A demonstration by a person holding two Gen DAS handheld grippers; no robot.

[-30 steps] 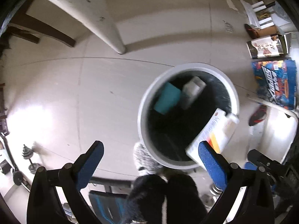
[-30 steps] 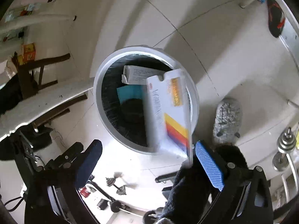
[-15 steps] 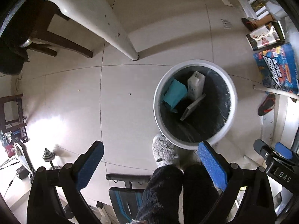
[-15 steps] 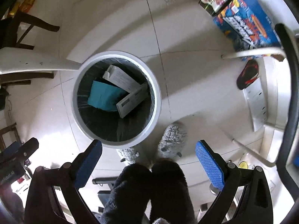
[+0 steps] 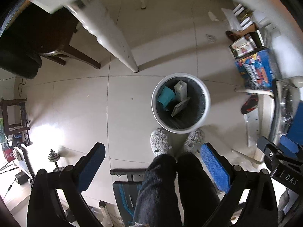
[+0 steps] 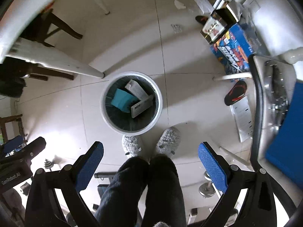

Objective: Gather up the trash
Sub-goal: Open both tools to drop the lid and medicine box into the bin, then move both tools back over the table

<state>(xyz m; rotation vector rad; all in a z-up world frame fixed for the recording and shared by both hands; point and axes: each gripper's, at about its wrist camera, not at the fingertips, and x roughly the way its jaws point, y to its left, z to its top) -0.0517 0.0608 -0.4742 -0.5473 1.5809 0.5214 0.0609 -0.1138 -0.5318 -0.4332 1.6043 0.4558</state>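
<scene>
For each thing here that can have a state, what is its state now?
Left hand-held gripper: open, holding nothing.
Right hand-held gripper: open, holding nothing.
Trash bin: upright, uncovered, partly filled.
Teal packet: inside the bin.
White box: inside the bin.
Flat carton: inside the bin, leaning.

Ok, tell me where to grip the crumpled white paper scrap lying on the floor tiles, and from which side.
Take the crumpled white paper scrap by its raised, creased edge, coming straight down from above: it lies low on the pale floor tiles with open tile all round it, so a side approach would probably only push it along. Both grippers are open and empty.
</scene>
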